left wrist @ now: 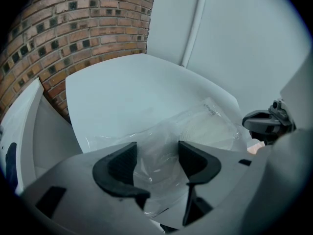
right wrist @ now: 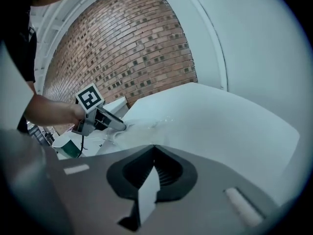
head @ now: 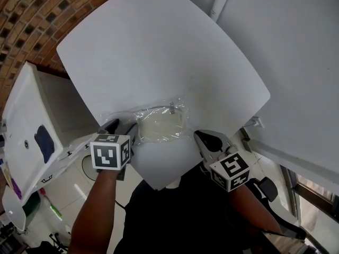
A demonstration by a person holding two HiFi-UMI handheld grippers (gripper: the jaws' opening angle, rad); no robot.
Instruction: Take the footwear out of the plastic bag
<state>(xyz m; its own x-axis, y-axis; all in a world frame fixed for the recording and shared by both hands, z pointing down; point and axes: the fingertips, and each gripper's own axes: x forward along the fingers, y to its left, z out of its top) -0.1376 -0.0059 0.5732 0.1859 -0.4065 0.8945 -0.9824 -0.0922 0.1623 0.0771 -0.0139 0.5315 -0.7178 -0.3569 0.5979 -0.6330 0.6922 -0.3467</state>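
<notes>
The plastic bag [head: 159, 121] lay at the near edge of the tabletop [head: 159, 46], with the pale footwear [head: 161, 127] inside it and its long axis running along that edge. I could not tell toe from heel. The left gripper [left wrist: 156, 155] was at the bag's left end, its jaws apart with loose film between them. The right gripper [right wrist: 154, 151] was clenched on nothing, off the near right edge, with the bag to its left. The left was much the nearer.
</notes>
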